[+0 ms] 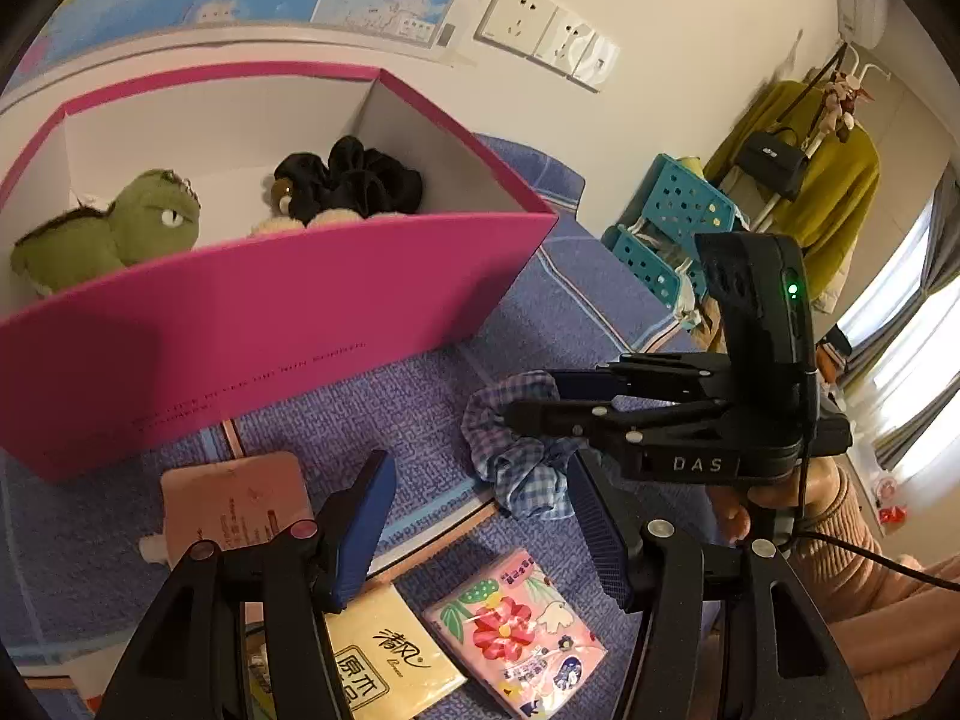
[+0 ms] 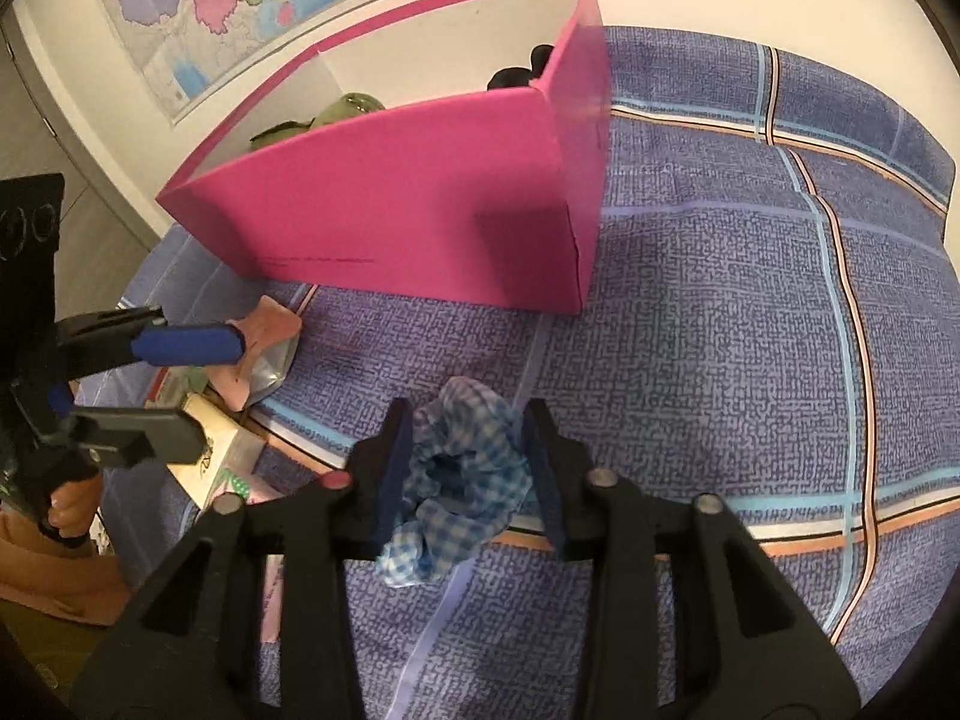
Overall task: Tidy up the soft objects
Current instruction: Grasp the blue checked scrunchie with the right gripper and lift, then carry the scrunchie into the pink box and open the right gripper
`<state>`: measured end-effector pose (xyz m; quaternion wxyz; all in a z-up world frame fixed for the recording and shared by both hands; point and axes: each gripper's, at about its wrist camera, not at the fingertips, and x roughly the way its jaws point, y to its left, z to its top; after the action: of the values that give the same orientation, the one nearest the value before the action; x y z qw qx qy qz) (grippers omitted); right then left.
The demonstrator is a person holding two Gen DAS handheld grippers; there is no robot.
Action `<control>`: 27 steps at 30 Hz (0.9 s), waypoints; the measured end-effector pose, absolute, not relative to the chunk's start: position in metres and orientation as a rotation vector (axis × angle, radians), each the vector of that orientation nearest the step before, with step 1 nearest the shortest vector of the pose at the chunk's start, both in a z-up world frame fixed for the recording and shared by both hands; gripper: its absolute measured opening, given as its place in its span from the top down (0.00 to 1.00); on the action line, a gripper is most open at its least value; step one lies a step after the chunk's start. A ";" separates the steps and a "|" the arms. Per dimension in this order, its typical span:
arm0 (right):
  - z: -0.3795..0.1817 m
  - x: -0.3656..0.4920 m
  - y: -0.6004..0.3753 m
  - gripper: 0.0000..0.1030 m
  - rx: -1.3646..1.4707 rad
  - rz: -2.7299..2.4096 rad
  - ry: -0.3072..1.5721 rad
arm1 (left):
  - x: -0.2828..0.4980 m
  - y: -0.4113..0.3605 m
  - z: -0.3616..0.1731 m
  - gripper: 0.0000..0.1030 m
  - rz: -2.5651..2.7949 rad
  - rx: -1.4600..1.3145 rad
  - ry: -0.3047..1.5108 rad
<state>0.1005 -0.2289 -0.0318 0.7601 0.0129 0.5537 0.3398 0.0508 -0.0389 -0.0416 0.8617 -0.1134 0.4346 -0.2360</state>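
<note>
A blue-and-white checked scrunchie (image 2: 462, 480) lies on the purple bed cover (image 2: 720, 330). My right gripper (image 2: 468, 468) points down over it, and both blue pads press its sides. From the left wrist view, the same scrunchie (image 1: 522, 474) bunches around the right gripper (image 1: 531, 396). Behind stands an open pink box (image 1: 270, 312) (image 2: 390, 198) that holds a green plush dinosaur (image 1: 120, 228), a black scrunchie (image 1: 360, 180) and a cream plush. My left gripper (image 1: 477, 531) (image 2: 180, 390) is open, with nothing between its pads, above some tissue packs.
A pink pouch (image 1: 240, 510), a yellow tissue pack (image 1: 390, 654) and a floral tissue pack (image 1: 522, 630) lie on the cover near the left gripper. Teal crates (image 1: 672, 222) and a rack with a mustard garment (image 1: 840, 192) stand at the right. The box backs onto the wall.
</note>
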 end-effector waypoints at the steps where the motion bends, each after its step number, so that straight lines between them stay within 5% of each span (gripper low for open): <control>1: -0.032 0.101 -0.228 0.76 0.026 0.739 1.203 | 0.052 -0.039 -0.043 0.41 -0.498 -0.242 0.915; 5: -0.029 0.098 -0.228 0.88 0.019 0.743 1.196 | 0.053 -0.039 -0.047 0.41 -0.506 -0.251 0.925; 27: 0.071 0.085 -0.211 0.90 0.039 0.889 0.938 | 0.072 -0.048 -0.017 0.42 -0.639 -0.299 0.865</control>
<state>0.0855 -0.2110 0.0711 0.7981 0.0181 0.4372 0.4142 0.0724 -0.0480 -0.0174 0.8483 -0.1418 0.4103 -0.3032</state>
